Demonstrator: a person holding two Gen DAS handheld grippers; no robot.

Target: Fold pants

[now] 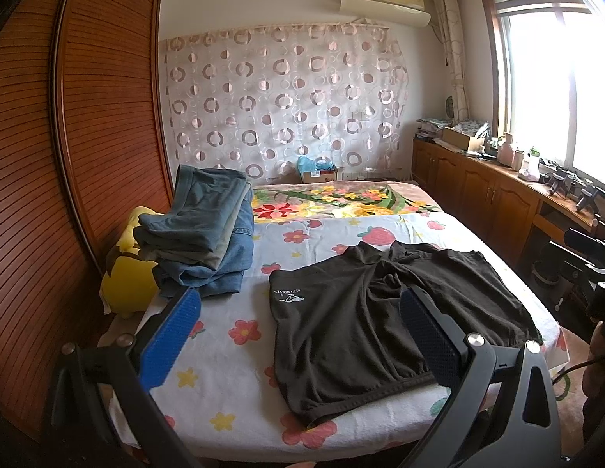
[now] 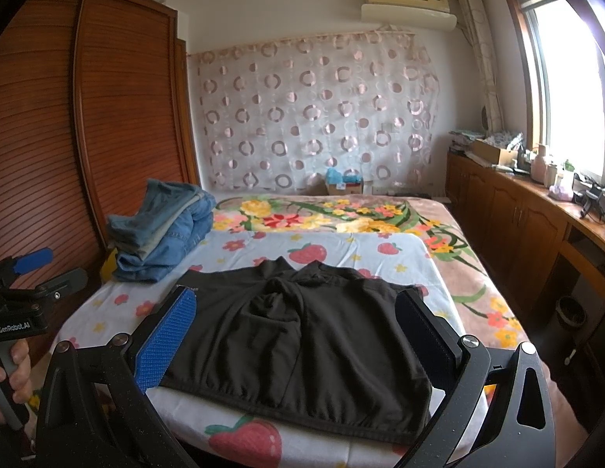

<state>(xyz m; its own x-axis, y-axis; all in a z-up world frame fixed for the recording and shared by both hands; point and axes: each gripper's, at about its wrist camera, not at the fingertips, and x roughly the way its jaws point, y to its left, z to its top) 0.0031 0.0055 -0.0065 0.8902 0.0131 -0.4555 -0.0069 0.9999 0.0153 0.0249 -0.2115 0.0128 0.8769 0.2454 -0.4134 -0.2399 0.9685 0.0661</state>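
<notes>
Bedroom light falls across the floral sheet (image 2: 119, 296) I'm working over. Both my grippers hang wide open and empty: the right gripper (image 2: 298, 335) frames the black shorts (image 2: 302, 335) squarely, while the left gripper (image 1: 298, 335) sits off to their left. Waistband nearest, legs running away from me. Right hand looks closer, I judge. Far left, folded jeans (image 1: 209, 234) are stacked.

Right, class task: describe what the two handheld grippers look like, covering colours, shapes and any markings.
Left gripper and right gripper share a build: black angular frames, silver round bolts, two long fingers lined with blue textured pads. The right wrist view shows white "GenRobot.AI" lettering on the left one's black body.
</notes>
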